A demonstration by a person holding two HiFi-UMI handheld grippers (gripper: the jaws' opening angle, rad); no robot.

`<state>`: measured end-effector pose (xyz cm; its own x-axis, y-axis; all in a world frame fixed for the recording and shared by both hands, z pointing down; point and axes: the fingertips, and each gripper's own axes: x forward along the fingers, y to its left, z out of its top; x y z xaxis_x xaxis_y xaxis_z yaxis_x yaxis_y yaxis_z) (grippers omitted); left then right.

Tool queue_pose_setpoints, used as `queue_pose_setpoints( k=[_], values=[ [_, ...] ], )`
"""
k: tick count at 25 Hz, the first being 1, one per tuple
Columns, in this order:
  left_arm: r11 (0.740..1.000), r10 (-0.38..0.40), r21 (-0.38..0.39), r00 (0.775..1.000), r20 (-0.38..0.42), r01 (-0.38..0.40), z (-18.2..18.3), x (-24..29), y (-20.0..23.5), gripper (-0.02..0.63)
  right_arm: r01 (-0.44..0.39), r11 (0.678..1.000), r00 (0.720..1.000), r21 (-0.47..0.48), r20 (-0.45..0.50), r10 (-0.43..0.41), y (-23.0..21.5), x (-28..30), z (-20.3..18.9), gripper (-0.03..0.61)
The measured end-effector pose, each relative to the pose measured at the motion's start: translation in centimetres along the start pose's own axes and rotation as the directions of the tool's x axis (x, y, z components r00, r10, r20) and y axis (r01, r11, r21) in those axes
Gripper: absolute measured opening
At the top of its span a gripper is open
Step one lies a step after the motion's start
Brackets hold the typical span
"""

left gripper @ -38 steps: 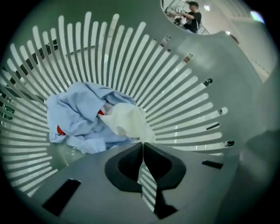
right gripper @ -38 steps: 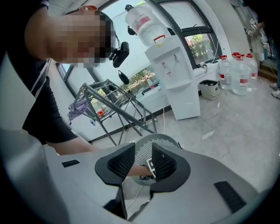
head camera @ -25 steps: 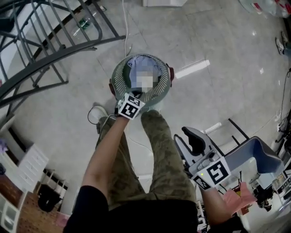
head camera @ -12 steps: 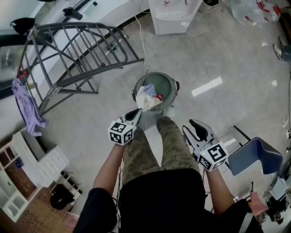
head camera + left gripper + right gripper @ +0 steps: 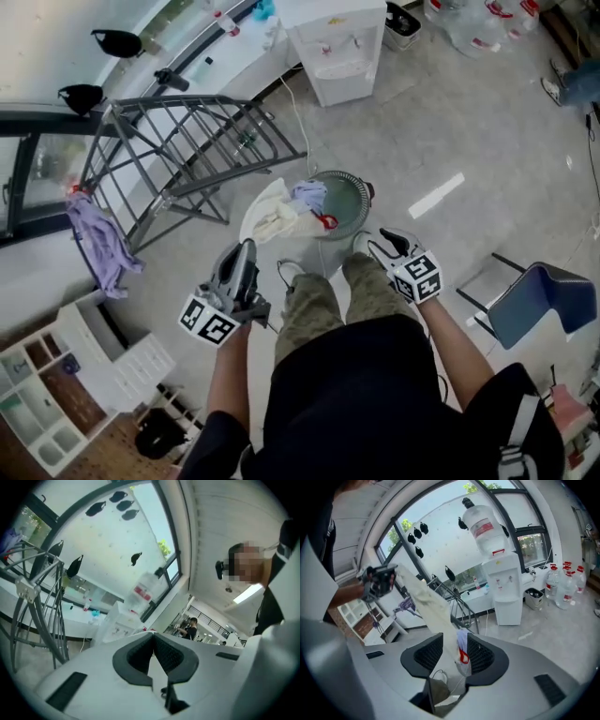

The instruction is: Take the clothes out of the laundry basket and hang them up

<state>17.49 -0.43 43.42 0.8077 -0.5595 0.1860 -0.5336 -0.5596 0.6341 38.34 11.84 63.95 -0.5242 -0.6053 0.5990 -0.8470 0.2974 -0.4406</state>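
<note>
Overall: bright, even daylight plus ceiling lamps.
Source: big windows (image 5: 440,541) in both gripper views – panes blown near white; strip lamp (image 5: 247,594) overhead in left gripper view.
Glare: white streak on glossy floor (image 5: 437,195), head view.
Shadows: faint, soft-edged.
Distortion: gripper views fisheye – window frames bow, black vignette at corners.
Focus: grey bodies of left tongs (image 5: 153,644) and right tongs (image 5: 454,651) soft, close to lens; bkgd sharper.
Contrast: cream garment (image 5: 424,597) pale vs bright glass.
</note>
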Motion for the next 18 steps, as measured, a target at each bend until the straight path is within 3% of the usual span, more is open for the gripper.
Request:
queue_pose_setpoints(
  k=[2,5,9,14,18],
  values=[
    [0.999,-0.042,0.023,0.997,0.061,0.040,3.8,-1.2,-2.4,0.006,-0.016,1.000,0.999,0.003,-0.041,0.016,0.9,2.2,-1.5,0.139],
    [0.994,-0.093,0.060,0.988,0.125,0.086,8.2,-2.5,-6.0,0.006,-0.048,0.996,0.995,0.080,-0.088,0.055,2.6,4.5,-3.3,0.168],
    [0.981,-0.150,0.146,0.973,0.175,0.125,13.1,-3.4,-9.0,0.006,-0.071,0.984,0.993,0.160,-0.077,0.084,5.1,8.3,-2.3,0.172],
    [0.965,-0.210,0.202,0.951,0.225,0.166,18.7,-4.9,-12.3,0.006,-0.146,0.987,0.973,0.065,-0.169,0.155,10.3,12.8,-3.1,0.184],
    [0.941,-0.248,0.292,0.933,0.259,0.169,22.4,-5.6,-14.4,0.006,-0.251,0.968,0.922,0.005,-0.304,0.241,14.6,15.4,-7.0,0.191]
  ],
)
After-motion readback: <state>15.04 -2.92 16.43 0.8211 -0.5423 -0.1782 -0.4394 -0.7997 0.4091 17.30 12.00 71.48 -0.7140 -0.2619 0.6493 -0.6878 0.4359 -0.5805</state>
